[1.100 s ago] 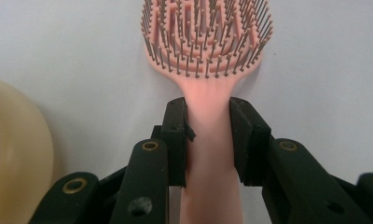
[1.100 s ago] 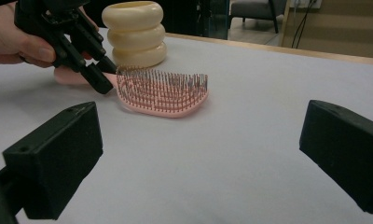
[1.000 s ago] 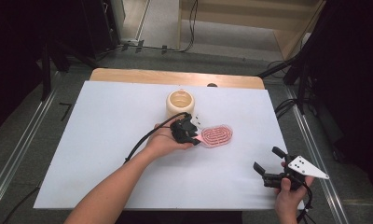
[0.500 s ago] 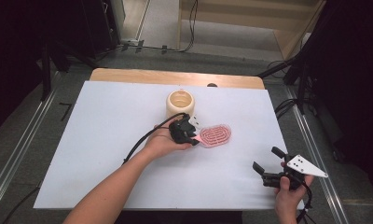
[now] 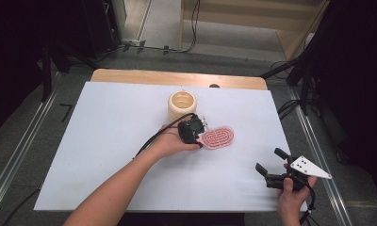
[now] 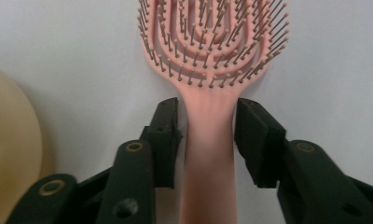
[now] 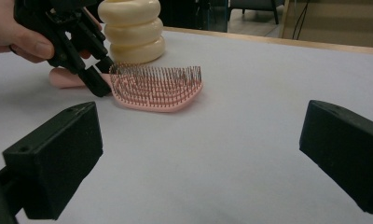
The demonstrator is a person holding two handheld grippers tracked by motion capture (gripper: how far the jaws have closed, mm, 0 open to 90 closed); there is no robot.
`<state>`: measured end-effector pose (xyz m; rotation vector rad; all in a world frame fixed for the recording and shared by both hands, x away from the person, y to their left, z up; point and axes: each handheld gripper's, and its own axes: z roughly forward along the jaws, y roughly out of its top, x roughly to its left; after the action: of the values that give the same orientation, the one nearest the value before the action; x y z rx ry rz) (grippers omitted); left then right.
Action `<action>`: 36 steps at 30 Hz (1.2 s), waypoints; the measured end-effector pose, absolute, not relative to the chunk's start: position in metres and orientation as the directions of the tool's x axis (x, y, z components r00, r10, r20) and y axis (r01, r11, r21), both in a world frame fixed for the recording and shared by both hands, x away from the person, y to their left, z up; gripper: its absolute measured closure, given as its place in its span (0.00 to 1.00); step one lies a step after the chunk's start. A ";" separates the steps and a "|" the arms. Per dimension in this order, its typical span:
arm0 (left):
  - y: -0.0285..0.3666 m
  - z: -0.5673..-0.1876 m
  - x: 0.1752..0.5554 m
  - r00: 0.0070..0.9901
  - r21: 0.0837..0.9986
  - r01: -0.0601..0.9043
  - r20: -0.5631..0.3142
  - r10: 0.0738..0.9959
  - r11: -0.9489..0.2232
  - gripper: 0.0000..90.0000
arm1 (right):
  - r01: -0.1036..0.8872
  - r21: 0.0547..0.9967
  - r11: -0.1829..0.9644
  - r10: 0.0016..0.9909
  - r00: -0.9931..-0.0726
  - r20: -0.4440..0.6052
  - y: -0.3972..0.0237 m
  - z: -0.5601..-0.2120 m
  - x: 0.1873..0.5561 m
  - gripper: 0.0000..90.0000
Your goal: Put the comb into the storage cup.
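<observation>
A pink hairbrush (image 5: 218,137) lies bristles up on the white table cover (image 5: 106,141), its head (image 6: 212,37) pointing away from my left gripper (image 5: 200,134). The left gripper (image 6: 207,116) straddles the brush handle (image 6: 208,168). Its jaws have just been opening, and a thin gap shows on each side of the handle. The right gripper view shows the brush (image 7: 156,88) resting flat, with the left gripper (image 7: 93,77) at its handle end. My right gripper (image 5: 268,159) hovers near the table's front right corner, jaws wide open (image 7: 198,154) with nothing between them.
A cream ribbed cup (image 5: 182,104) stands just behind the brush, close to the left hand (image 5: 170,141); it is also the cream cup (image 7: 131,28) at the far side. A wooden table edge (image 5: 177,77) runs along the back.
</observation>
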<state>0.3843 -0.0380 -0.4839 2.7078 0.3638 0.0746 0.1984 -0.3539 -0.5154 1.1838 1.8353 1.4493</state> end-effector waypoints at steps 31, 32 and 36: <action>-0.014 -0.471 0.378 0.959 0.585 0.233 -0.003 0.285 -0.777 0.78 | 0.338 0.941 0.005 0.851 -0.497 0.173 -0.343 -0.500 0.203 0.00; -0.013 -0.470 0.377 0.958 0.588 0.233 -0.001 0.286 -0.775 0.78 | 0.338 0.941 0.002 0.848 -0.500 0.177 -0.342 -0.498 0.204 0.00; -0.008 -0.466 0.375 0.955 0.623 0.233 -0.002 0.297 -0.747 0.78 | 0.331 0.944 0.001 0.839 -0.515 0.179 -0.336 -0.490 0.207 0.00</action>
<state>0.3751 -0.0080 -0.4657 2.4454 0.3719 0.1279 0.2069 -0.3356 -0.4900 1.2017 1.8438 1.5303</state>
